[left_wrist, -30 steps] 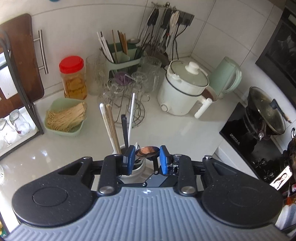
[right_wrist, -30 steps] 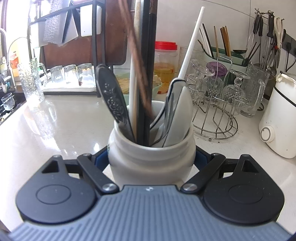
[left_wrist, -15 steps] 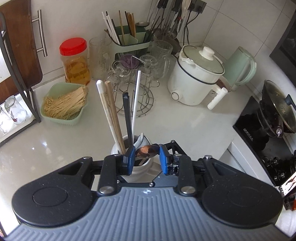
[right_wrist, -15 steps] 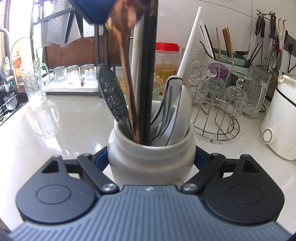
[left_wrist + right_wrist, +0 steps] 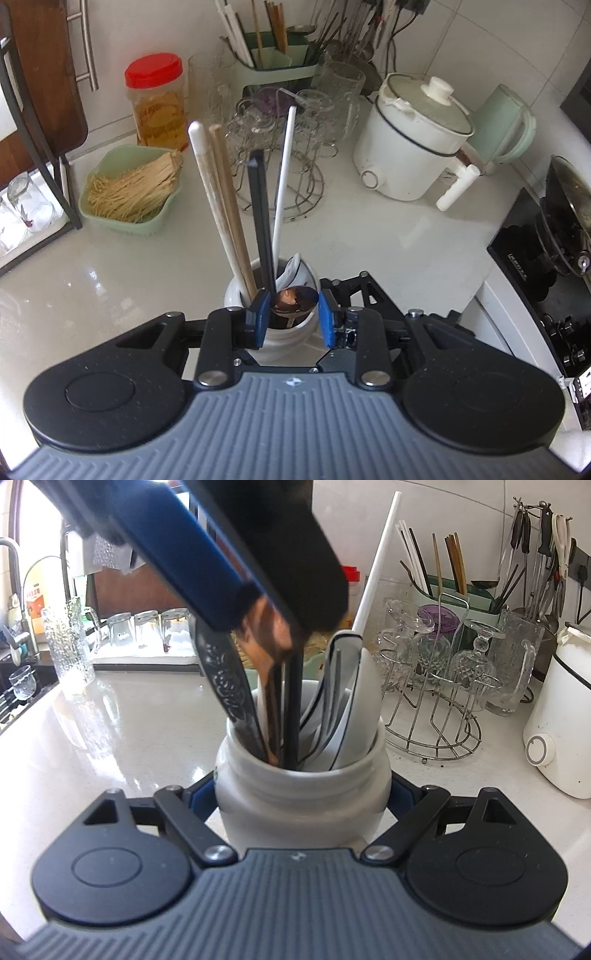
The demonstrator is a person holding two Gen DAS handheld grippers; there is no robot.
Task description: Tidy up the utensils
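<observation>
A white ceramic jar (image 5: 301,812) stands on the counter, and my right gripper (image 5: 302,794) is shut around its body. It holds a patterned metal spoon (image 5: 225,679), grey-white soup spoons (image 5: 351,686), and black, wooden and white chopsticks (image 5: 221,199). My left gripper (image 5: 293,314) hangs just over the jar's (image 5: 284,341) mouth. It is shut on the bowl of a copper spoon (image 5: 295,301). In the right wrist view its blue pad (image 5: 192,568) reaches down from above, and the copper spoon's (image 5: 271,646) handle runs into the jar.
Behind the jar are a wire glass rack (image 5: 280,147), a green bowl of sticks (image 5: 129,188), a red-lidded jar (image 5: 157,99), a green utensil caddy (image 5: 277,62) and a white electric pot (image 5: 413,136). A stove with a pan (image 5: 554,229) lies at right, a sink (image 5: 14,686) at far left.
My left gripper has come down with the copper spoon, whose handle now sits deeper in the jar. Its fingers have entered the right wrist view from above. The right gripper has not moved.
</observation>
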